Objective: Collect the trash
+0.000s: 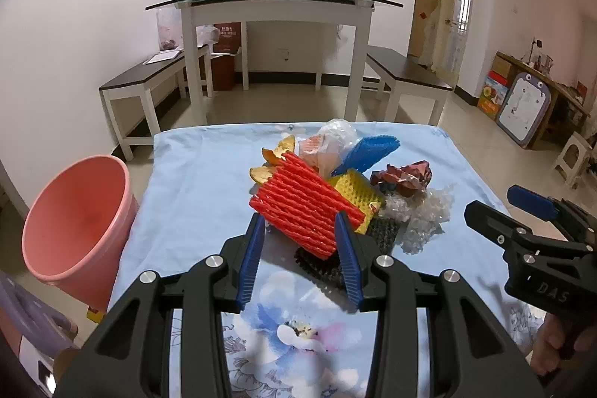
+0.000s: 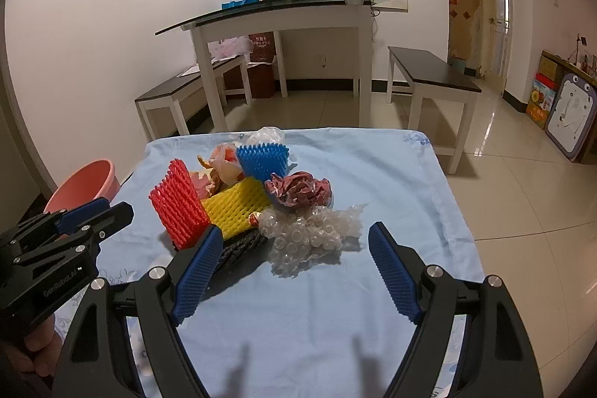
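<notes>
A trash pile lies on the blue cloth table (image 1: pixel 194 181): red foam net (image 1: pixel 302 207), yellow foam net (image 1: pixel 354 193), blue foam net (image 1: pixel 369 152), black net (image 1: pixel 380 230), crumpled dark red paper (image 1: pixel 403 176), bubble wrap (image 1: pixel 425 215), orange peel (image 1: pixel 276 155) and a plastic bag (image 1: pixel 328 144). My left gripper (image 1: pixel 300 230) is shut on the red foam net (image 2: pixel 179 204), which stands tilted up from the pile. My right gripper (image 2: pixel 294 245) is open and empty, just in front of the bubble wrap (image 2: pixel 309 234). The pink bucket (image 1: pixel 78 222) stands on the floor at the table's left.
A white glass-topped table (image 1: pixel 272 6) with clutter and two dark benches (image 1: pixel 406 69) stand behind. Boxes and a drawing board (image 1: pixel 522 110) line the right wall. The pink bucket also shows in the right wrist view (image 2: pixel 86 181).
</notes>
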### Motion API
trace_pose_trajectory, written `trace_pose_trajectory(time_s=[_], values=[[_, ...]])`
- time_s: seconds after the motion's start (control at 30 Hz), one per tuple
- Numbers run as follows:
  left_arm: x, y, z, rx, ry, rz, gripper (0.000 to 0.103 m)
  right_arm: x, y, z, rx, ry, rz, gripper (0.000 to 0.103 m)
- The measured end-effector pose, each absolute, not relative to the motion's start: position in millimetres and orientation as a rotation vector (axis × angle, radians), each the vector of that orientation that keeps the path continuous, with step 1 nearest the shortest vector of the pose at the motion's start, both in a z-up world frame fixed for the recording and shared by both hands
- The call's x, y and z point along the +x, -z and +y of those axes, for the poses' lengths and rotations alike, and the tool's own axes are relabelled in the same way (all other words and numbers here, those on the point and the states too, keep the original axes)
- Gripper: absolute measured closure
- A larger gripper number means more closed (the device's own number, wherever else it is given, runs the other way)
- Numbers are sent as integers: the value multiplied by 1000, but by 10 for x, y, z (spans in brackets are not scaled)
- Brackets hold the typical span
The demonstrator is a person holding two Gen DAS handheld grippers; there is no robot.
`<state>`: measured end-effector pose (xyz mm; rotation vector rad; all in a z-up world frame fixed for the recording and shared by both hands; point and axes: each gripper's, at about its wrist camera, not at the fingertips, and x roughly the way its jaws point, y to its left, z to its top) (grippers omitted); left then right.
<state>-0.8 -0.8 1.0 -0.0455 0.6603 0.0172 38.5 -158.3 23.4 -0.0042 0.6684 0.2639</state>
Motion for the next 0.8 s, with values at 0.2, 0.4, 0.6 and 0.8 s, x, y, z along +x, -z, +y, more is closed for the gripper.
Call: trace_pose_trajectory(time_s=[0.2, 0.4, 0.6, 0.8], values=[[-8, -24, -2, -48, -20, 661, 63, 390, -237, -1581, -3, -264, 668, 24], [-8, -23, 1, -47, -20, 660, 63, 387, -235, -1601, 0, -265, 672, 25], [-8, -26, 4, -47, -20, 660, 63, 389, -232, -1601, 0, -265, 672, 26], [-3, -27, 7, -44, -22, 659, 63, 384, -220, -1604, 0, -264, 672, 27]])
